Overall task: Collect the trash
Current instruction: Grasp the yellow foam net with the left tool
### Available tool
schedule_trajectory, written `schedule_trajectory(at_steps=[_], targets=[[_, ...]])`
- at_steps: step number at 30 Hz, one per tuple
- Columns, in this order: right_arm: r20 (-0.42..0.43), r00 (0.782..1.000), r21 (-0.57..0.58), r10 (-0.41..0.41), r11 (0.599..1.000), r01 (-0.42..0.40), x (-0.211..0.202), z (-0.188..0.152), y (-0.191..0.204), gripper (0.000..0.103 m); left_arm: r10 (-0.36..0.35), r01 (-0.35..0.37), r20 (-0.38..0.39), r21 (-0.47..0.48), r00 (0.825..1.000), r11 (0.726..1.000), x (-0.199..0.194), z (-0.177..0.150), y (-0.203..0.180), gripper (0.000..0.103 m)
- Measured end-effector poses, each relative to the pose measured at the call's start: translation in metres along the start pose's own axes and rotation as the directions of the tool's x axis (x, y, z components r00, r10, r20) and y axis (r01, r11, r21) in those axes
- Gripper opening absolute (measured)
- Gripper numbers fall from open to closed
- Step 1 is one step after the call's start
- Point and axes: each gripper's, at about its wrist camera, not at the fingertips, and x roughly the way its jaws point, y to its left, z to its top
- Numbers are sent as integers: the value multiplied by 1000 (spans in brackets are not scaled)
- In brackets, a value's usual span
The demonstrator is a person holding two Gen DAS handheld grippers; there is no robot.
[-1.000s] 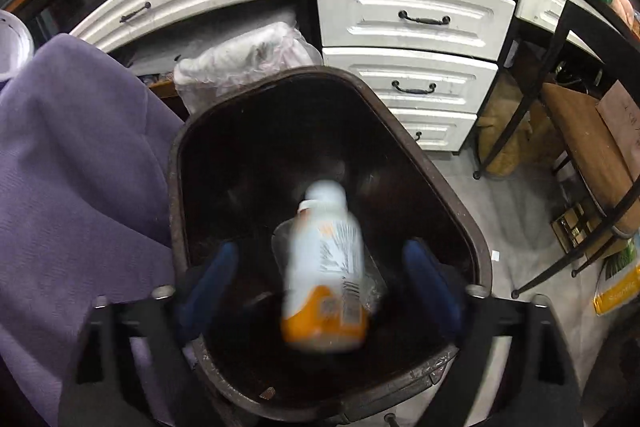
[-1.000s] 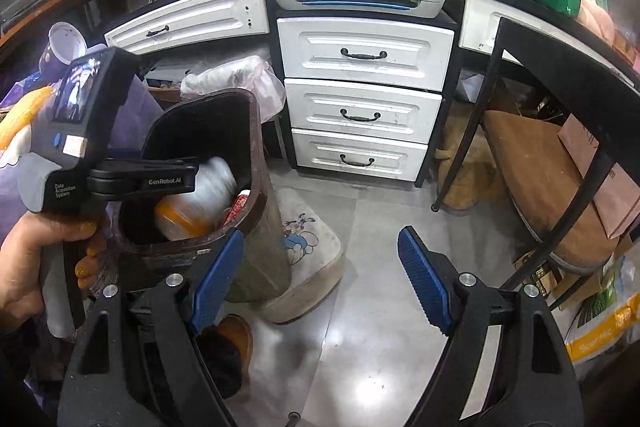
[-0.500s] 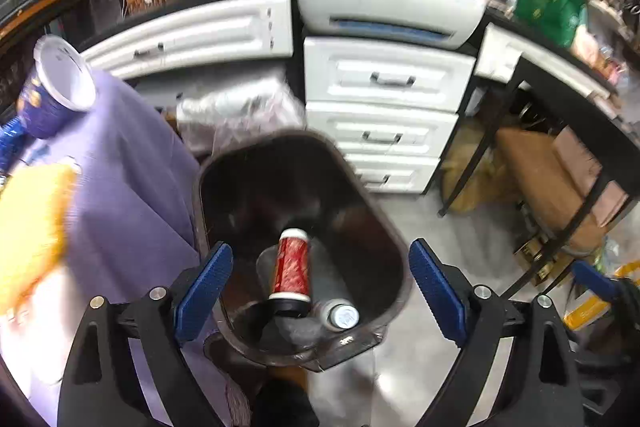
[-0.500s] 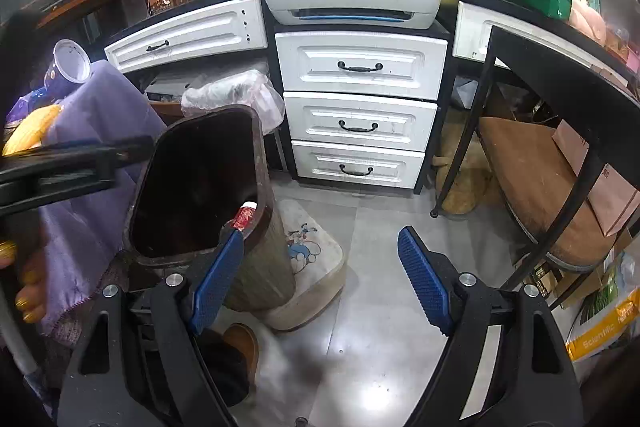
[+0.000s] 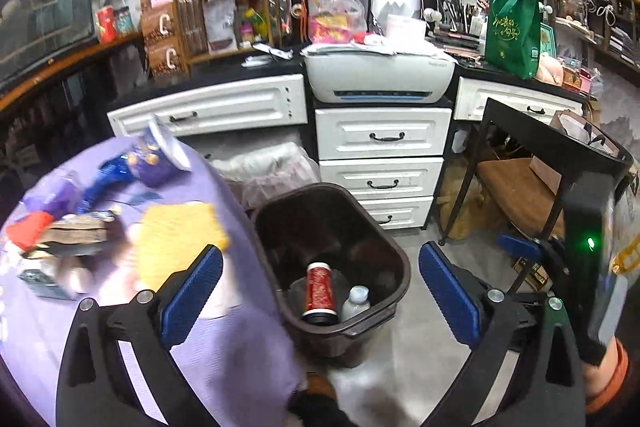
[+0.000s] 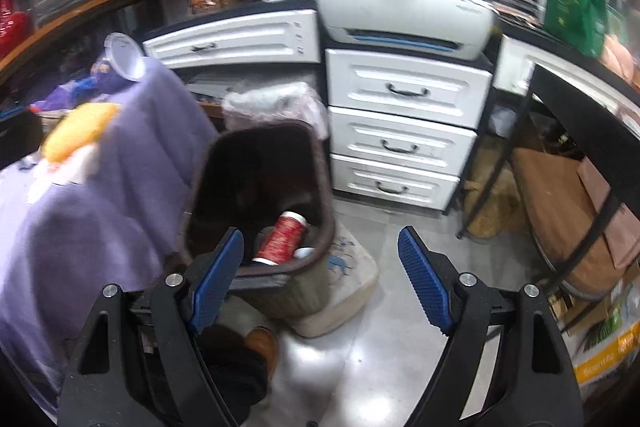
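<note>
Left claw (image 5: 320, 287) up front, jaws opening wide, nothing between the blue pads (image 5: 190, 293). Below it sits the bin (image 5: 362, 223), dark brown, on the grey floor (image 5: 416, 359). Down in the bin lies a red can (image 5: 320, 287) and, just beside it, a white-capped bottle (image 5: 356, 301), with clear plastic under them.

Right claw (image 6: 320, 277) also gapes, holding nothing; it hangs over the floor at the bin's near rim. From this side the can (image 6: 282, 237) leans toward the bin's right wall. A pale mat (image 6: 348, 275) with a cartoon print lies against the bin's base, and a brown shoe (image 6: 262, 345) shows near the lower edge.

To the left, the counter, draped in purple cloth (image 5: 224, 347), carries loose rubbish, all rather blurred: a yellow packet (image 5: 178, 239), a purple cup (image 5: 158, 159) tipped over with its white lid showing, blue wrappers (image 5: 106, 177) and a red scrap (image 5: 24, 233).

Behind the bin, a clear plastic bag (image 5: 272, 169). Further back, white drawers (image 5: 382, 163) with a printer (image 5: 378, 75) on top. Right of that, a black frame table (image 5: 552, 143) and a green bag (image 5: 512, 23) on the far worktop. The right hand (image 5: 604, 367) shows at the left camera's edge, gripping its handle.
</note>
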Motion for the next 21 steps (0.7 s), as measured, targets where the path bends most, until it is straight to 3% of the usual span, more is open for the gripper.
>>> schedule_trajectory(at_steps=[9, 11, 15, 19, 21], targets=[[56, 991, -112, 120, 987, -113, -15, 24, 65, 84, 52, -52, -37, -12, 998, 999, -28, -25, 59, 97], [78, 989, -134, 128, 984, -117, -19, 27, 77, 84, 67, -69, -59, -23, 996, 997, -25, -29, 71, 96], [84, 988, -142, 133, 983, -121, -19, 34, 87, 84, 5, -15, -94, -107, 996, 994, -15, -26, 93, 90], [93, 986, -136, 138, 983, -124, -21, 41, 87, 84, -5, -11, -128, -125, 992, 992, 8, -16, 96, 85], [102, 986, -134, 129, 984, -115, -22, 43, 84, 84, -3, -18, -158, -133, 987, 991, 25, -9, 98, 78]])
